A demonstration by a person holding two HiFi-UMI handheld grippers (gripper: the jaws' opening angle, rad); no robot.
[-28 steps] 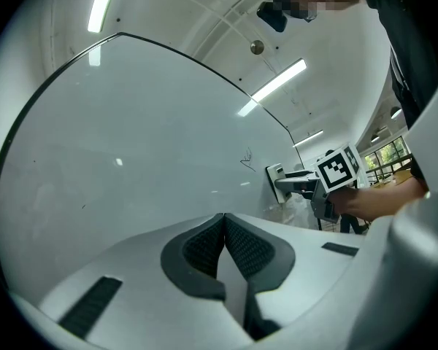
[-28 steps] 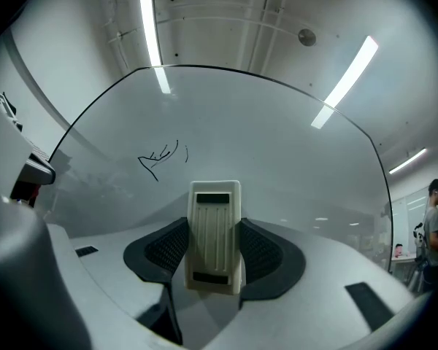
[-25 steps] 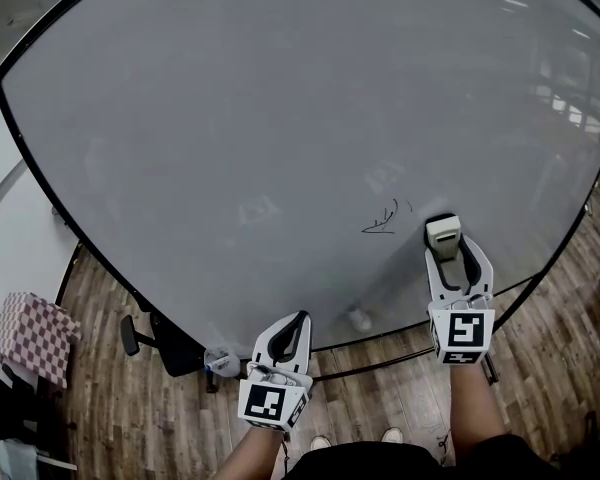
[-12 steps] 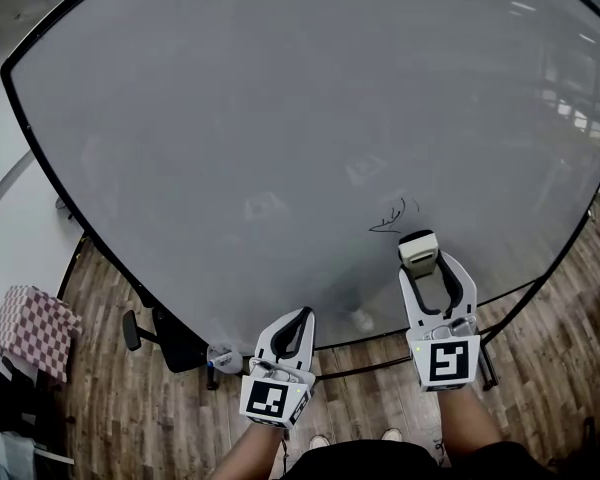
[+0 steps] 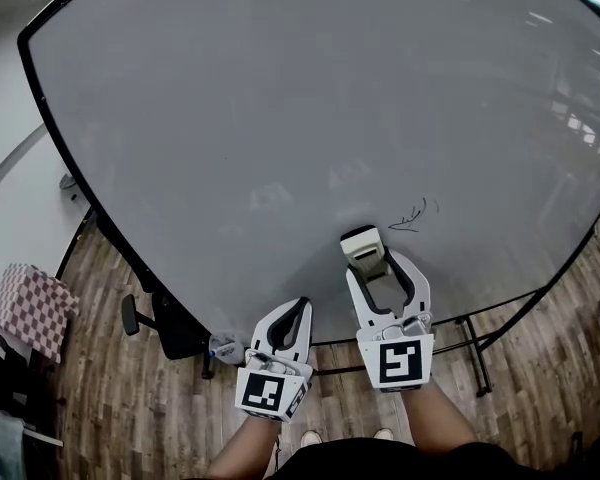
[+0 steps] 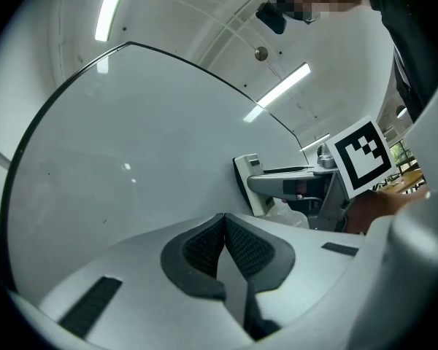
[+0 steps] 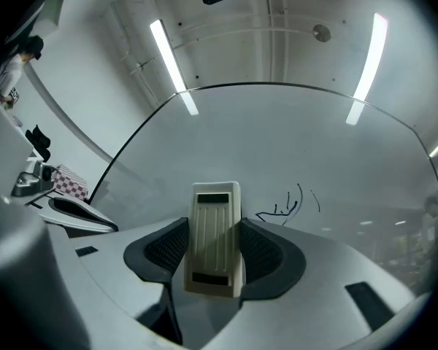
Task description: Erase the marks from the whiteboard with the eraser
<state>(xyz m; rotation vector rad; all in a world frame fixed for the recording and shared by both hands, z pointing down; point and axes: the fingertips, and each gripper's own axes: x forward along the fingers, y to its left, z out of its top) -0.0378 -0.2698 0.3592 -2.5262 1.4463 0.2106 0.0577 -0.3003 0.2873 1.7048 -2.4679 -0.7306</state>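
Observation:
A large whiteboard [image 5: 280, 118] fills the head view. Thin black marks [image 5: 412, 217] sit low on its right side; in the right gripper view the marks [image 7: 286, 206] lie just right of the eraser. My right gripper [image 5: 370, 260] is shut on a cream eraser [image 5: 361, 244], whose tip rests close to the board, left of and below the marks. The eraser [image 7: 216, 238] stands upright between the dark pads. My left gripper [image 5: 292, 318] hangs lower, near the board's bottom edge, shut with nothing in it; its pads [image 6: 226, 248] meet.
The whiteboard stands on a dark frame with legs [image 5: 475, 353] over a wooden floor [image 5: 130, 408]. A checkered cloth [image 5: 25, 308] lies at the far left. A small white lump [image 5: 225, 348] sits at the board's lower edge by the left gripper.
My right gripper with the eraser has moved left and down, from just below the marks to their lower left. The left gripper has barely shifted.

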